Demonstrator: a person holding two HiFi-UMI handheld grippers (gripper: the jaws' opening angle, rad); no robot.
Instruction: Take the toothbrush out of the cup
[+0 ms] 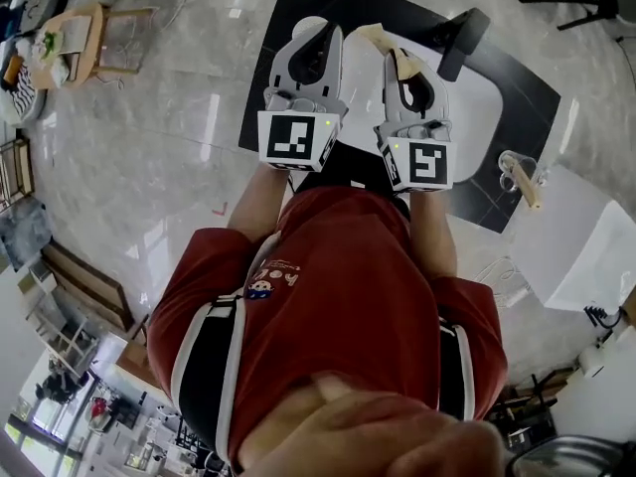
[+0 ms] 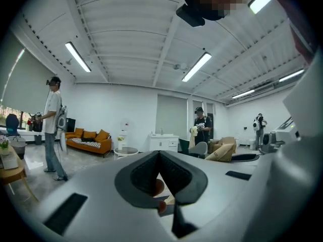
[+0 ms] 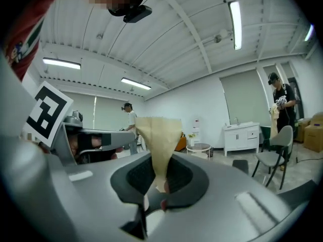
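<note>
Toothbrush (image 1: 528, 185) waits untouched in the cup (image 1: 514, 163). Left claw (image 2: 159, 155) is clenched empty; right claw (image 3: 160, 178) is busy pinching a beige scrap (image 3: 157, 135).

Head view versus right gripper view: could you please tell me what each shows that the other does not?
Only the head view shows the cup with the toothbrush in it, off to the right and untouched. Only the right gripper view shows the ceiling lights and a white cabinet. Both show the right gripper shut on a beige cloth, with the left gripper beside it.
</note>
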